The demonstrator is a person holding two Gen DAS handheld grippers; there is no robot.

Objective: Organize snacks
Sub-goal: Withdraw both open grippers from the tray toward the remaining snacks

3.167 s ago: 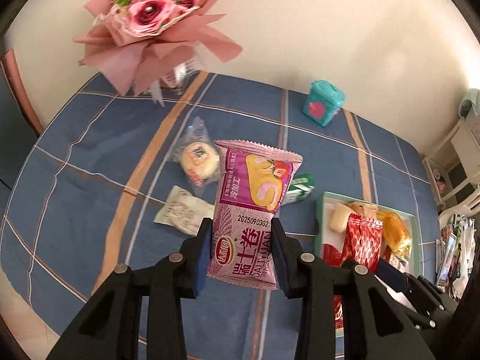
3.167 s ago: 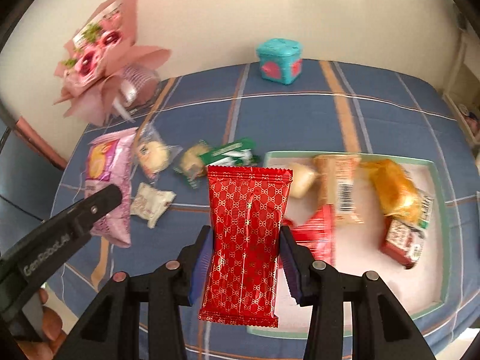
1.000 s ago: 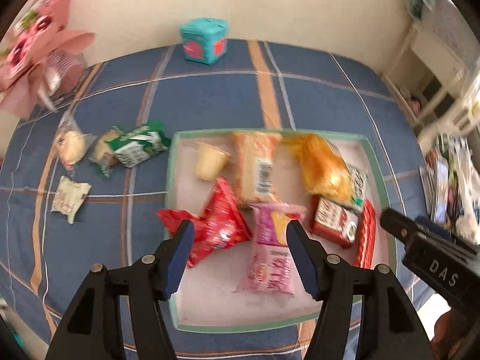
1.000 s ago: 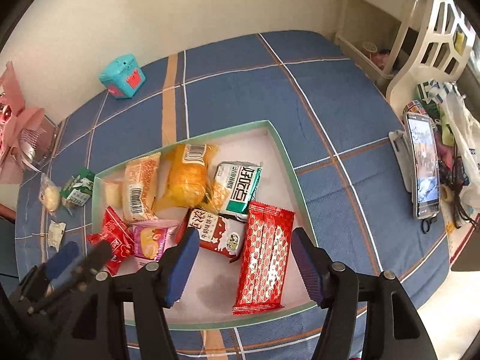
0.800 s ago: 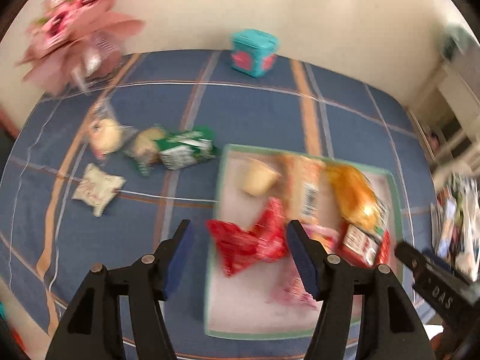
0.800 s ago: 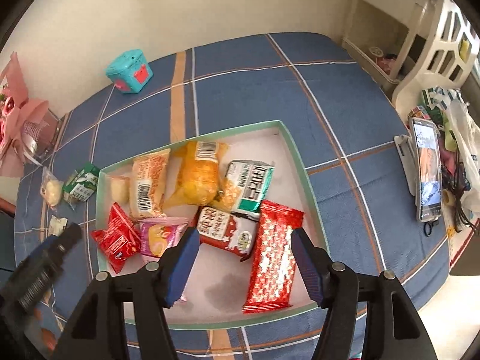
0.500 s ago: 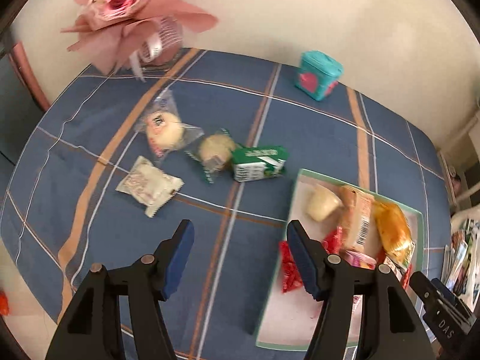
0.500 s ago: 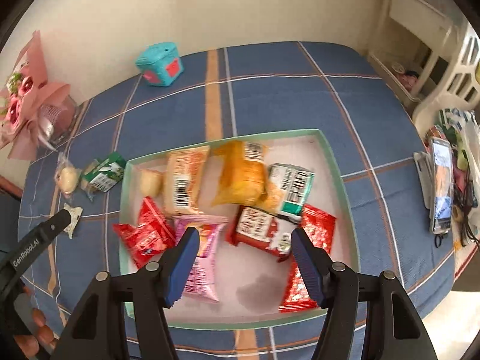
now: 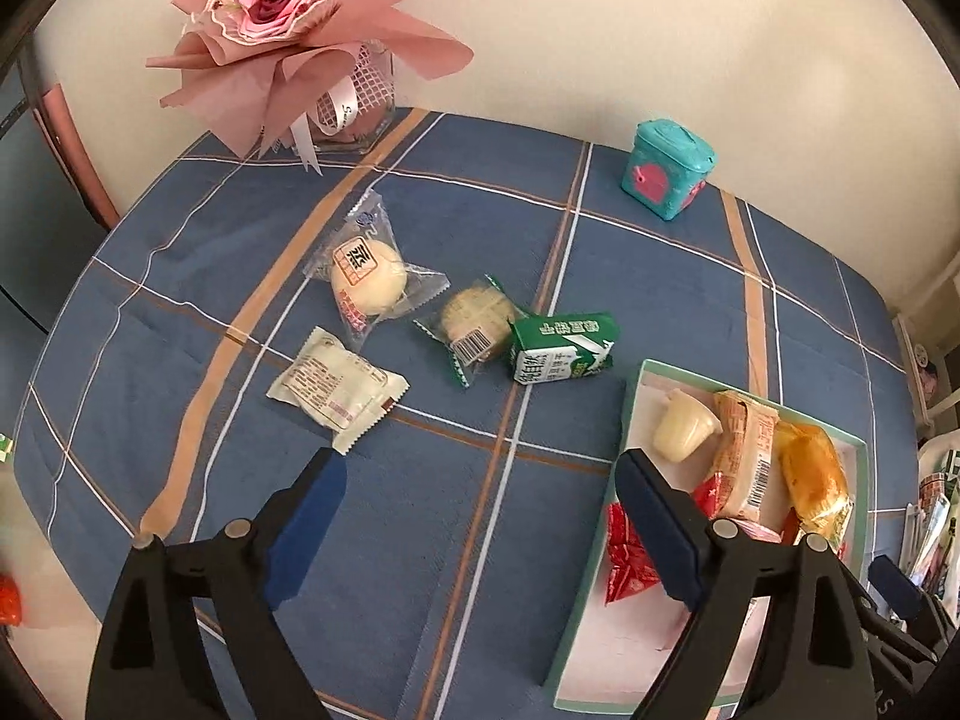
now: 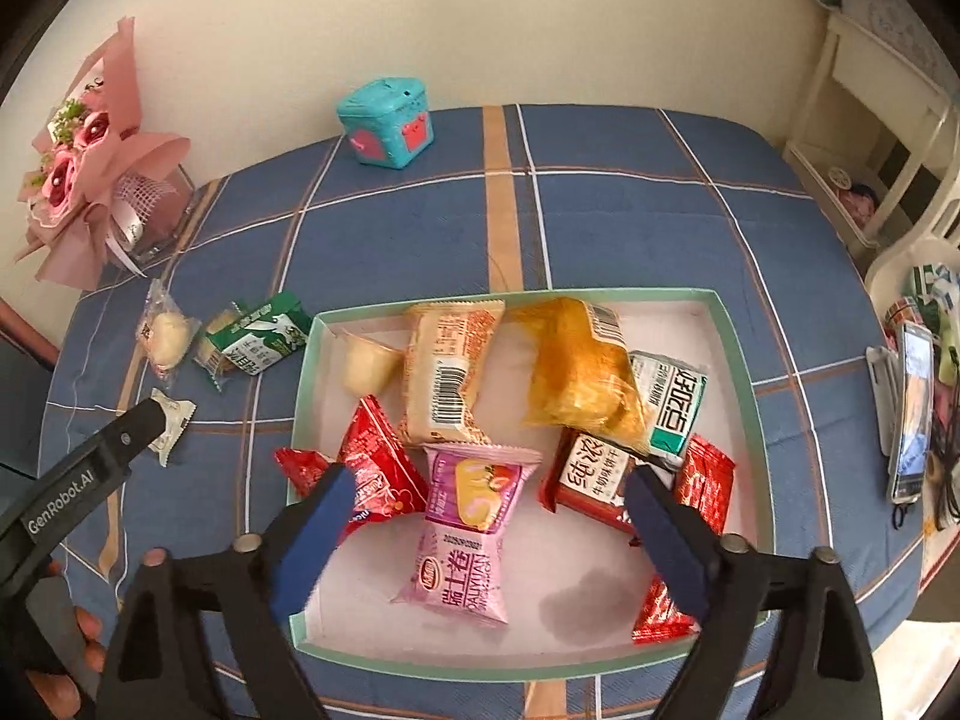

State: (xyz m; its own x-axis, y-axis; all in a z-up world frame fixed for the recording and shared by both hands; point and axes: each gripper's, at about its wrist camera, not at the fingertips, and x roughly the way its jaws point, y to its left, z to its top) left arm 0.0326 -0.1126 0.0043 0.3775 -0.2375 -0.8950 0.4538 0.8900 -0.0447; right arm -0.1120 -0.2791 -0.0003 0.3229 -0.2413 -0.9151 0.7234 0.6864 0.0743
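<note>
Left gripper [image 9: 480, 516] tilted down over the blue checked tablecloth [image 9: 600, 252], jaws just spread wide and empty, right gripper [image 10: 486, 522] angled down above the snack tray [image 10: 738, 360], likewise just opened, nothing held.

We see a matt woven checked tablecloth [image 9: 660, 276], and on it, left of the tray [image 10: 741, 372], a bun in clear glossy film [image 9: 367, 276], a white crinkled foil-like packet [image 9: 336, 387] and a green printed paper carton [image 9: 561, 347]. The tray looks like smooth matt card, and the pink packet [image 10: 471, 531] and red wrapper [image 10: 702, 495] inside it are shiny plastic. Far left of the tray, the bouquet [image 9: 288, 18] is wrapped in matt pink paper, and the teal box [image 10: 387, 120] behind looks like smooth plastic.
</note>
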